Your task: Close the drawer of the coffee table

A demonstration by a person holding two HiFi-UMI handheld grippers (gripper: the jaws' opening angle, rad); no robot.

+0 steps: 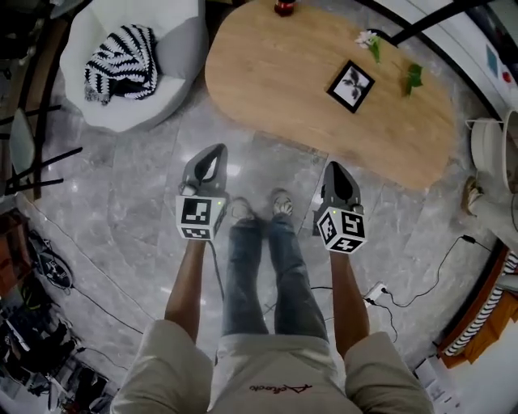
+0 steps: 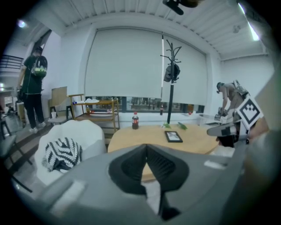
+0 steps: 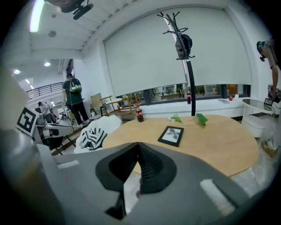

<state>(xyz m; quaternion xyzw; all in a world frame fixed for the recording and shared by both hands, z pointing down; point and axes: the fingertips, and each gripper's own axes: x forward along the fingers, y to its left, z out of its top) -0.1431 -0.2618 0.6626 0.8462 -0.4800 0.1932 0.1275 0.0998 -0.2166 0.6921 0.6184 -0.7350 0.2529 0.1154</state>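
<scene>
The oval wooden coffee table (image 1: 275, 73) stands ahead of me on the grey marble floor; no drawer shows on it in any view. My left gripper (image 1: 212, 151) and right gripper (image 1: 336, 167) hang side by side in the air short of the table's near edge, above my shoes. Both are shut with nothing between the jaws. In the left gripper view the left gripper (image 2: 146, 147) has its pads meeting in front of the tabletop (image 2: 197, 137). The right gripper view shows the right gripper (image 3: 138, 145) the same way, with the table (image 3: 215, 143) beyond it.
On the table lie a black picture frame (image 1: 350, 86), a cola bottle (image 1: 284, 6) and green paper pieces (image 1: 413, 78). A white armchair (image 1: 166, 77) with a striped cushion (image 1: 121, 61) stands to the left. Cables (image 1: 421, 291) trail at the right. A coat stand (image 2: 170, 79) rises behind.
</scene>
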